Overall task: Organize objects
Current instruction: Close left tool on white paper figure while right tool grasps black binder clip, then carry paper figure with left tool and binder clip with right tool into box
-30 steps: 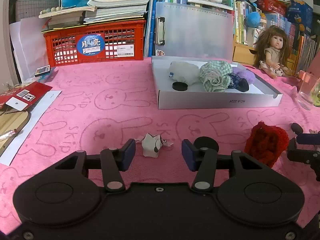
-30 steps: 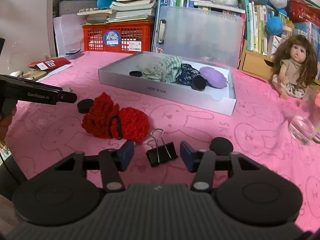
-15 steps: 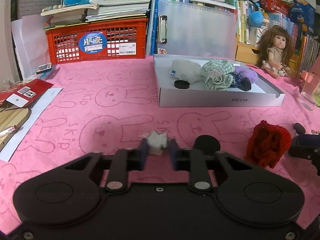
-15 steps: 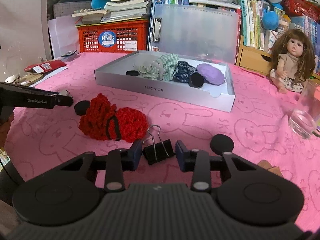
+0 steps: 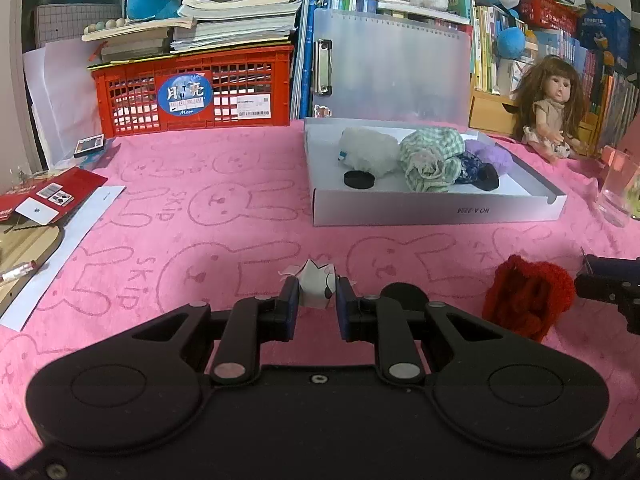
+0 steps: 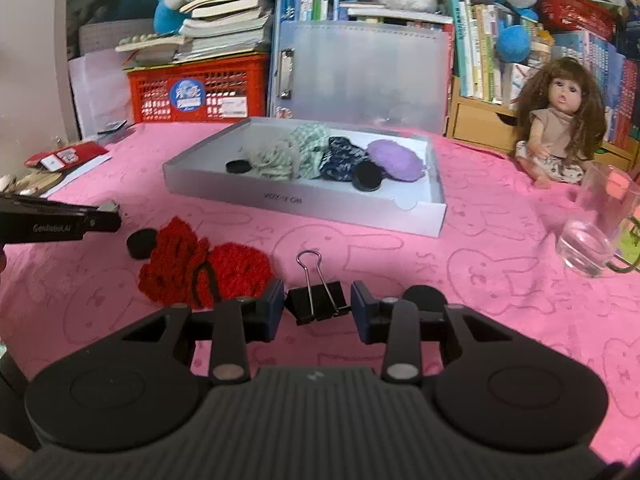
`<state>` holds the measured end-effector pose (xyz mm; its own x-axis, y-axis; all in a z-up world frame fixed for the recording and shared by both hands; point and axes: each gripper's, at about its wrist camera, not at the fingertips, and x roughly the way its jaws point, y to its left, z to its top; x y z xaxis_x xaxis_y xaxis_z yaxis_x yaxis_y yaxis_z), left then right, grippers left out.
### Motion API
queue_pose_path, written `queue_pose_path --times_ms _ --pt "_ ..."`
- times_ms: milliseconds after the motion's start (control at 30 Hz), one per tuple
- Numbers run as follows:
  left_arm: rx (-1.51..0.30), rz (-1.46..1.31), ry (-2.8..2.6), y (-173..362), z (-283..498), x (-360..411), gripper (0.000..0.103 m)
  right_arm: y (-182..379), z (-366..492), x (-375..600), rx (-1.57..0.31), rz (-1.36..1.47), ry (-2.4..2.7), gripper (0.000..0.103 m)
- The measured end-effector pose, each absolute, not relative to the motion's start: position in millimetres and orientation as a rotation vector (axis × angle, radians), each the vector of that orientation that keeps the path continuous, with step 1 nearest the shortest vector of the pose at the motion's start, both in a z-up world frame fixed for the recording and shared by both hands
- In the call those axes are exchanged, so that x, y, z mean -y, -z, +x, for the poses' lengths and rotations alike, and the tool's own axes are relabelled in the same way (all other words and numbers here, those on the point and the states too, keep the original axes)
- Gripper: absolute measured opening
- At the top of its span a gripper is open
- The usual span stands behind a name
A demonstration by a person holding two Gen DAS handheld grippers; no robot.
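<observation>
Pink bunny cloth (image 5: 224,240) covers the table. Left gripper (image 5: 316,300) now pinches the paper scrap (image 5: 316,284), having closed since a second ago; right gripper (image 6: 318,304) has closed on the binder clip (image 6: 316,304). Red yarn (image 6: 208,272) lies beside; its far side is hidden. Beyond stands the box (image 5: 440,212).

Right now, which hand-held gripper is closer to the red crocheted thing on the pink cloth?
Right. The right hand-held gripper, shut on a black binder clip, sits right beside the red crocheted piece. The left hand-held gripper, clamping a small white paper scrap, sits farther off.
</observation>
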<state>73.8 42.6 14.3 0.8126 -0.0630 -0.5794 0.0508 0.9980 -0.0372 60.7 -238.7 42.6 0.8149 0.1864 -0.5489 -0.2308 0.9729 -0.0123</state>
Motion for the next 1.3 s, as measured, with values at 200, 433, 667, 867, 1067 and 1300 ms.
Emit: queue_pose_path --times_ms 200,433,667,867,1067,1300 --pt "-0.596 -0.023 0.073 -24 79 -39 0.019 -46 71 241 -0.589 -0.051 -0.185 0.04" --pt "-0.56 -0.027 0.097 -40 94 -31 0.019 -61 88 246 -0.575 0.0 -0.153 0.04" --pt "-0.548 -0.032 0.12 -51 114 -22 0.019 -73 108 250 -0.552 0.026 -0.121 0.041" --pt "-0.54 -0.042 0.128 -57 136 -13 0.019 -80 132 261 -0.547 0.073 -0.091 0.041" --pt "-0.557 -0.054 0.116 -57 167 -10 0.019 -85 161 269 -0.555 0.116 -0.069 0.041" --pt "-0.594 -0.045 0.112 -44 201 -2 0.019 -75 194 268 -0.614 0.149 -0.067 0.041"
